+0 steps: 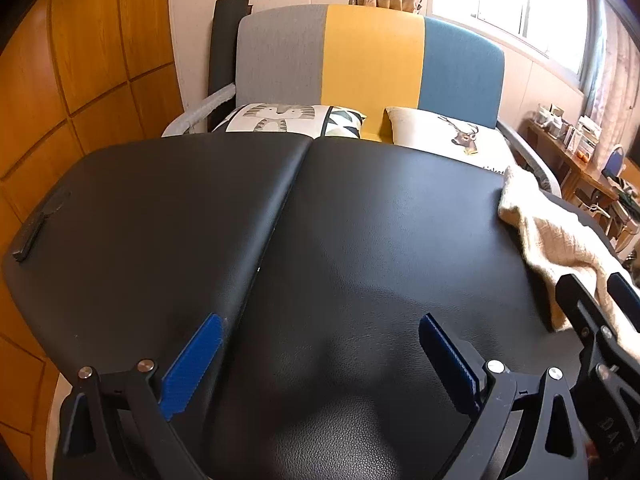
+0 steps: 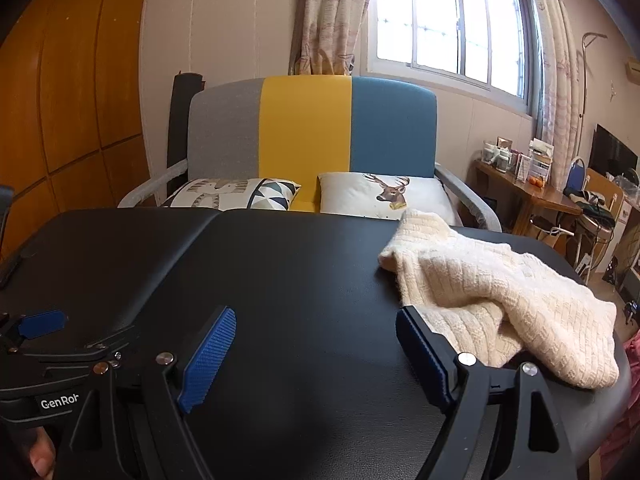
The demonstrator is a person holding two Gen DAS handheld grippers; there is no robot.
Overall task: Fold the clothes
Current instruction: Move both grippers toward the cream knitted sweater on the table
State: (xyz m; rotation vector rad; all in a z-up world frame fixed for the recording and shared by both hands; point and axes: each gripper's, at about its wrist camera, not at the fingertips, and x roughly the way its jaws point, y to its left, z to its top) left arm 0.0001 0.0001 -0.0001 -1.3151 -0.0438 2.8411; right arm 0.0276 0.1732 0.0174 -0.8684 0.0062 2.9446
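Lettering "GenRob" shows white on the left claw [image 2: 42, 326] body at the near left; its blue pads stand spread, empty. One right claw [image 2: 316, 354] is likewise released, gripping nothing, over the black tabletop [image 2: 280, 272]. One cream knit sweater [image 2: 492, 300] lies crumpled at the tabletop's right edge, just beside the right pad. Two pillows [image 2: 240, 194] rest on the far sofa [image 2: 304, 124].

Cream ribbed-knit sweater [image 2: 500, 300], black leatherette table [image 2: 300, 280], grey-yellow-blue striped sofa [image 2: 312, 128], deer-print pillow [image 2: 384, 194]
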